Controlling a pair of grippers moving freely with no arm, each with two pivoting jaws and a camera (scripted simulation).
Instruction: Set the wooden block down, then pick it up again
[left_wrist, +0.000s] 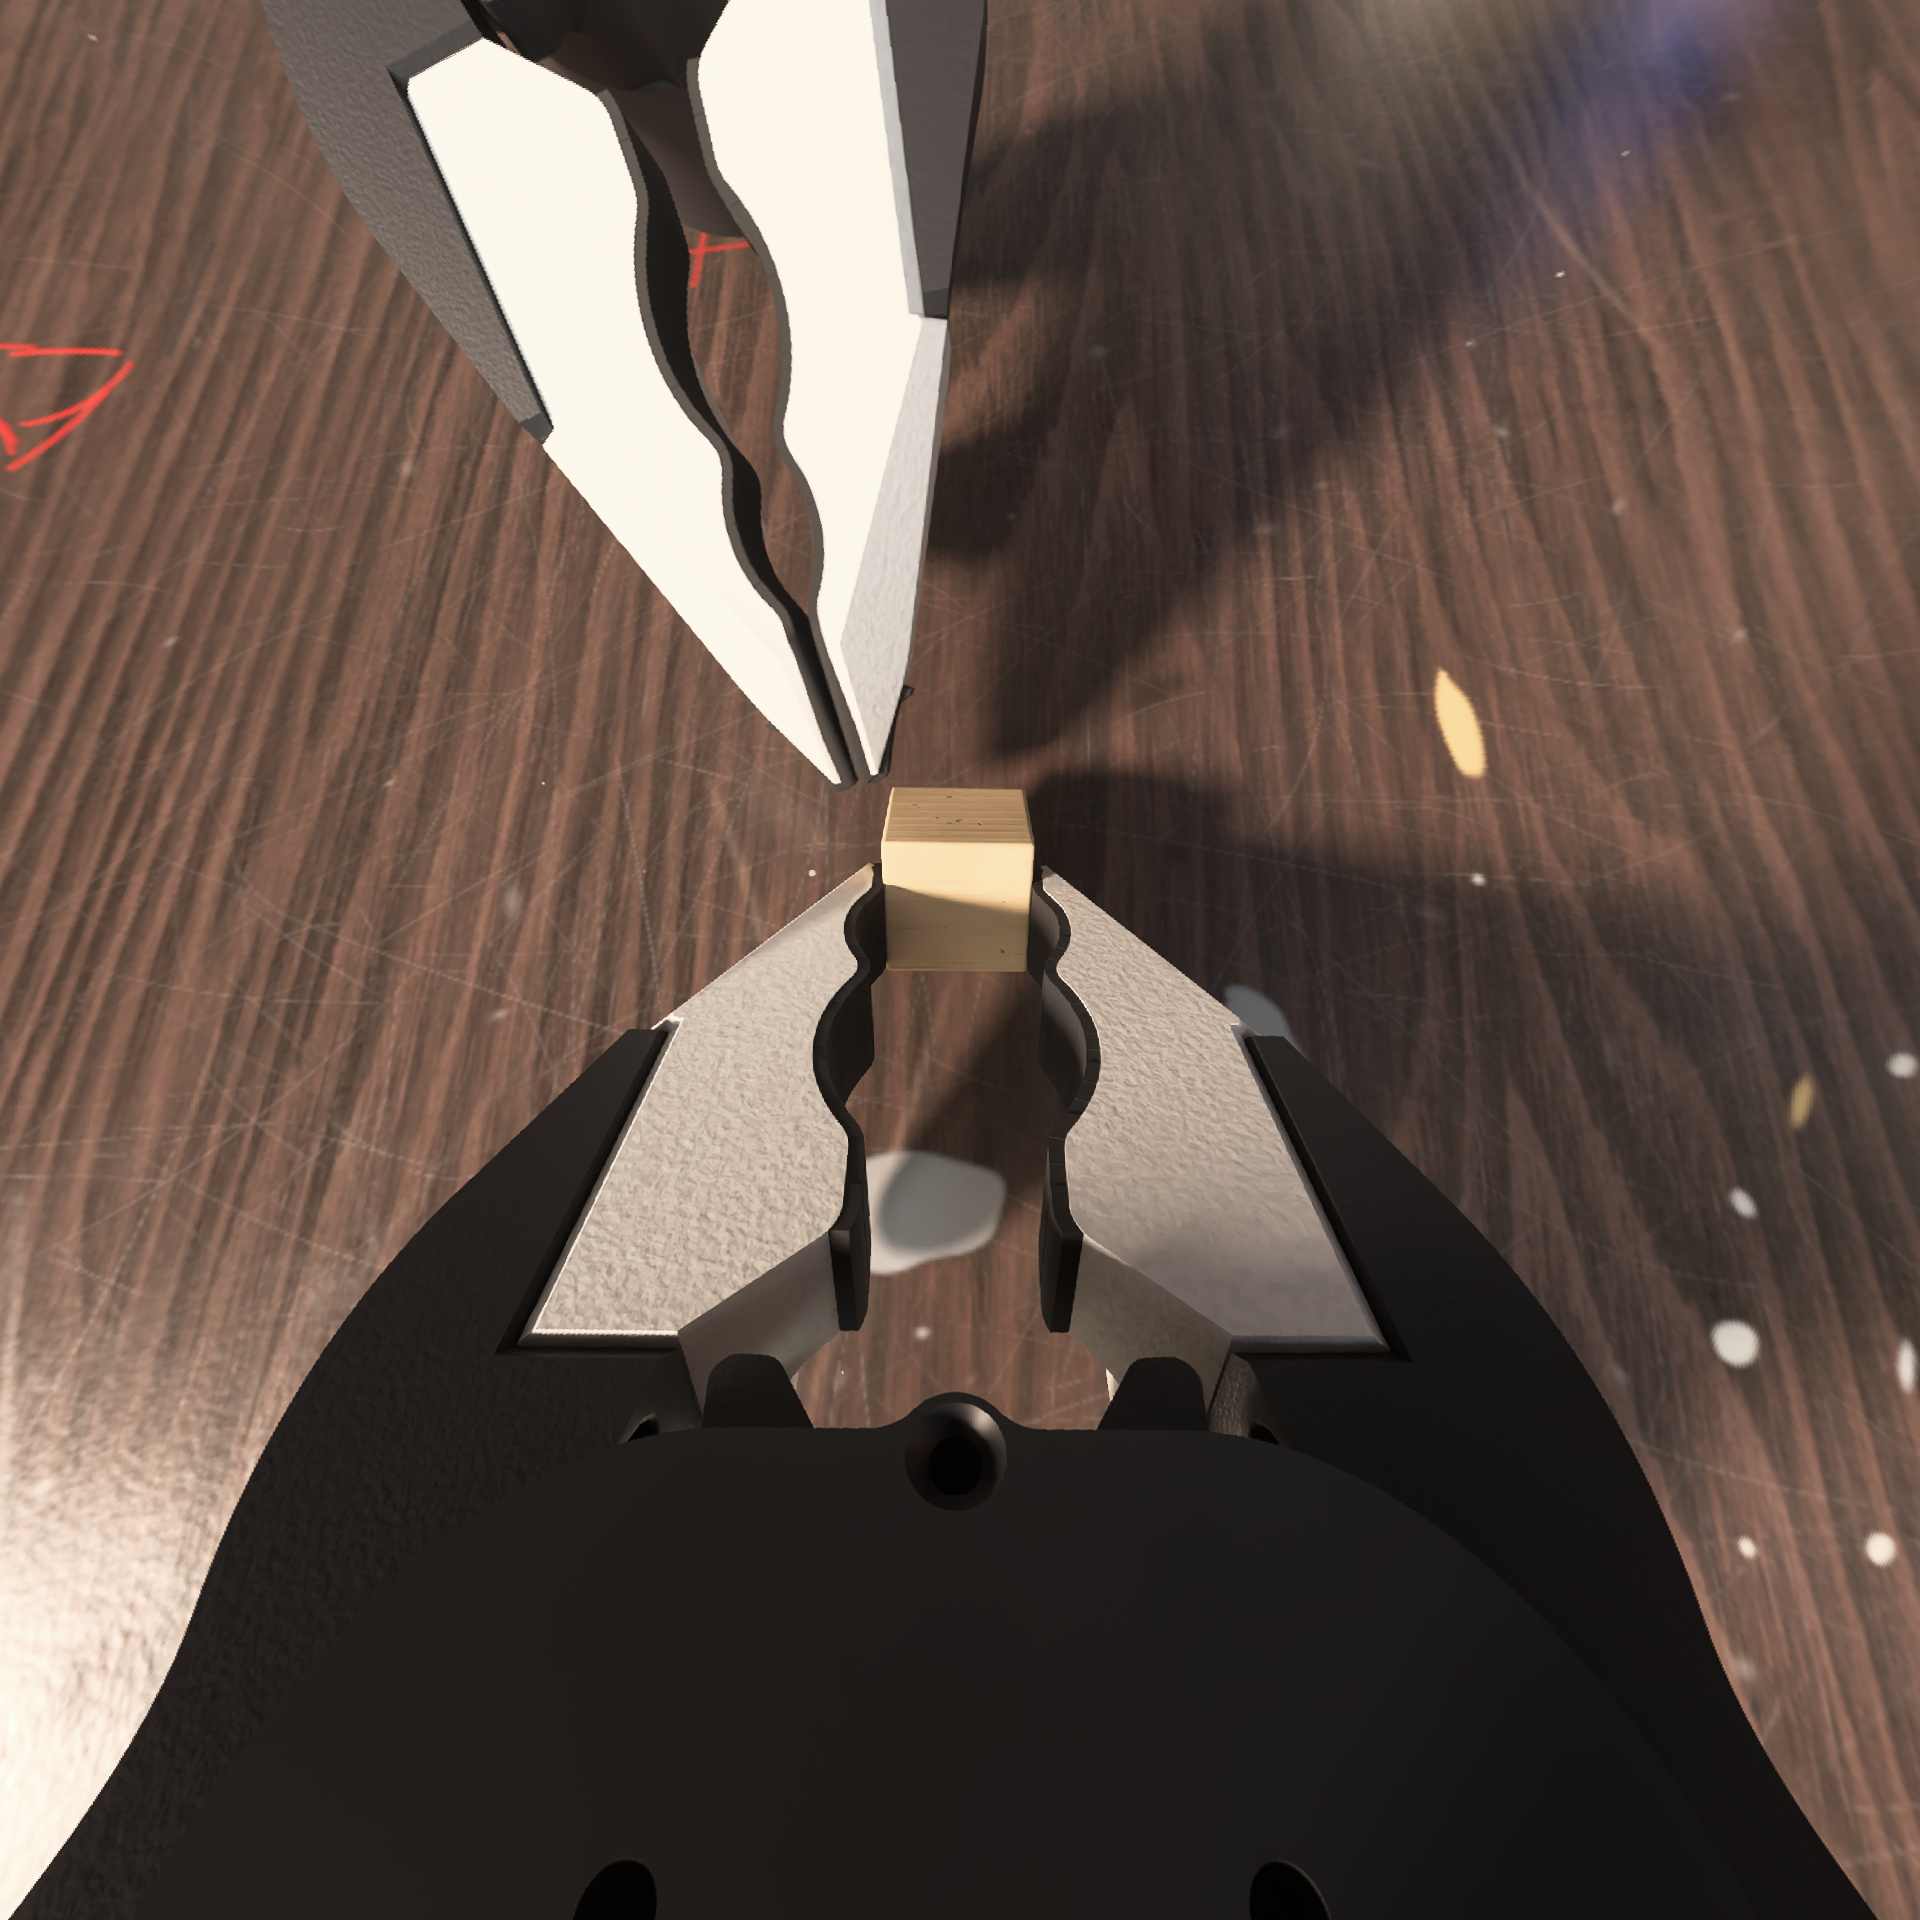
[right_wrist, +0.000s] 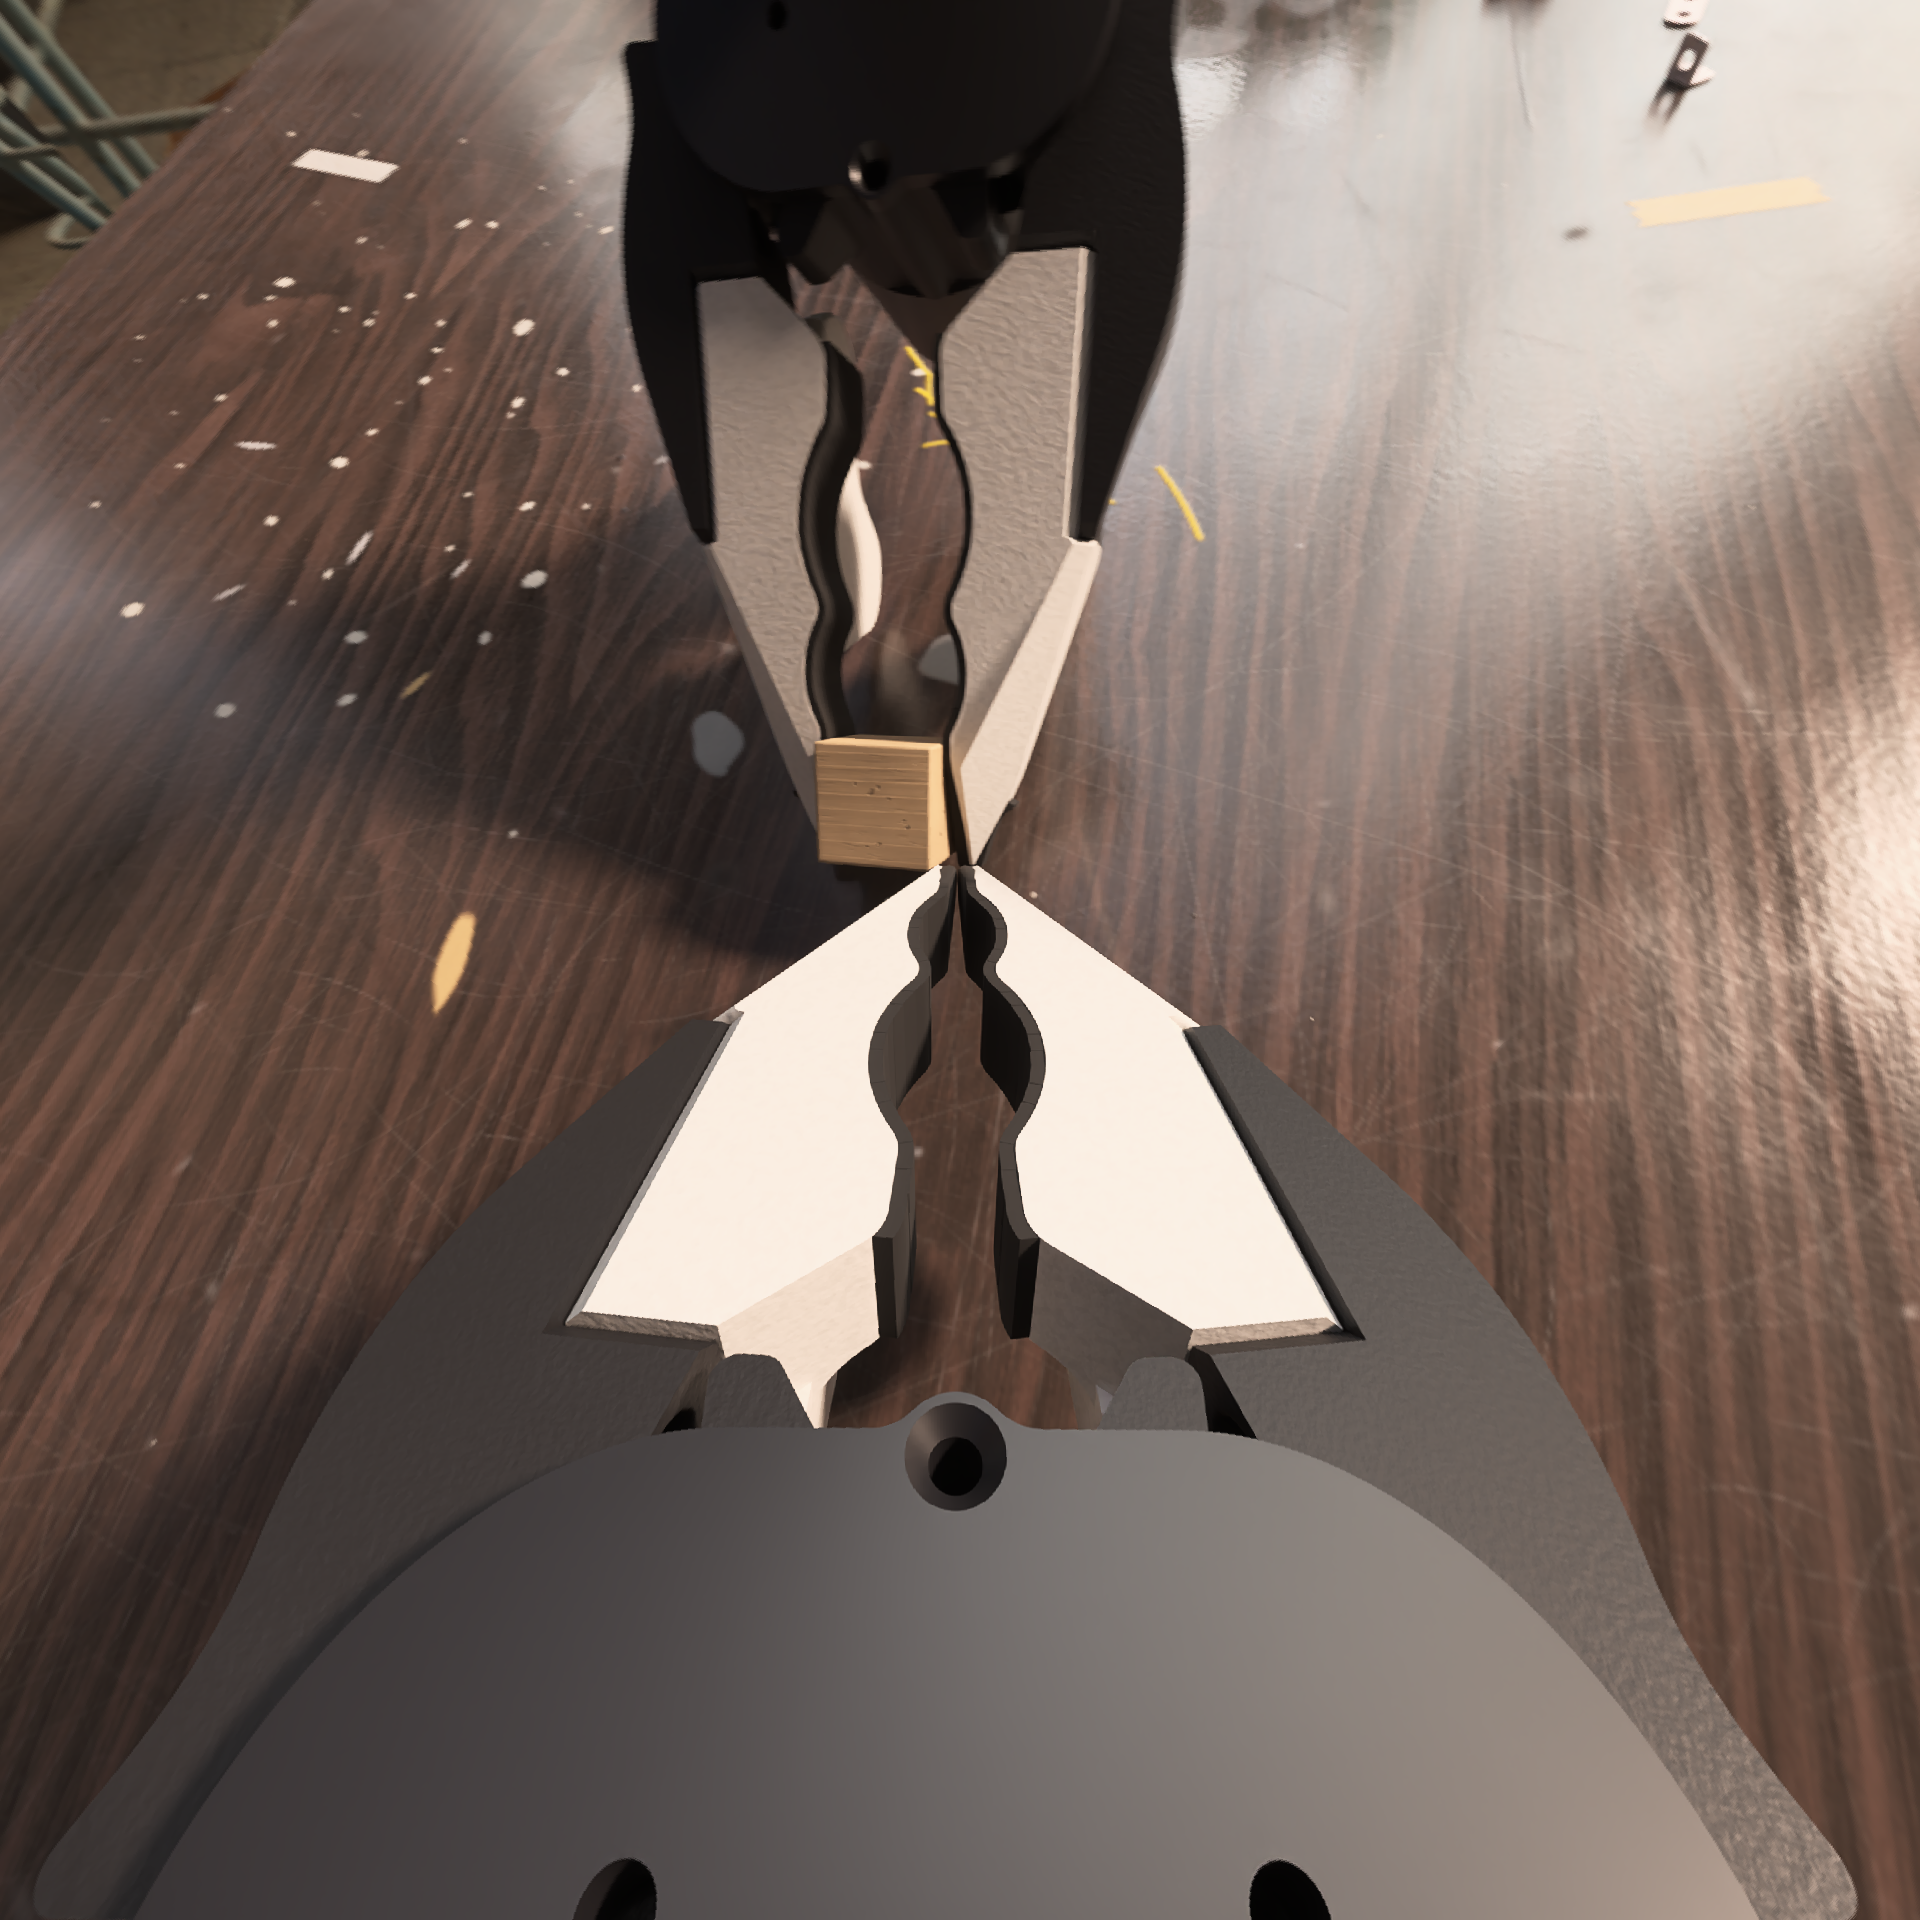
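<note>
Left gripper (left_wrist: 956, 883) fingers pinch wooden block (left_wrist: 957, 891) at their tips above tabletop (left_wrist: 312, 831), right gripper (right_wrist: 956, 871) fingers pressed together, empty, just beyond; lower level, then release.

The right gripper (left_wrist: 857, 774) (tips together) crowds the wooden block's (left_wrist: 956, 878) far face; the table (left_wrist: 312, 831) lies open alongside.

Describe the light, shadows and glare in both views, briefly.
Left wrist view: the wooden block has a lit top and a partly shaded front; dark gripper shadows spread up and right across the table; a pale glare patch sits lower left; wood grain curves towards the edges. Right wrist view: strong white glare on the table's right and top, and a broad shadow left of the block.
</note>
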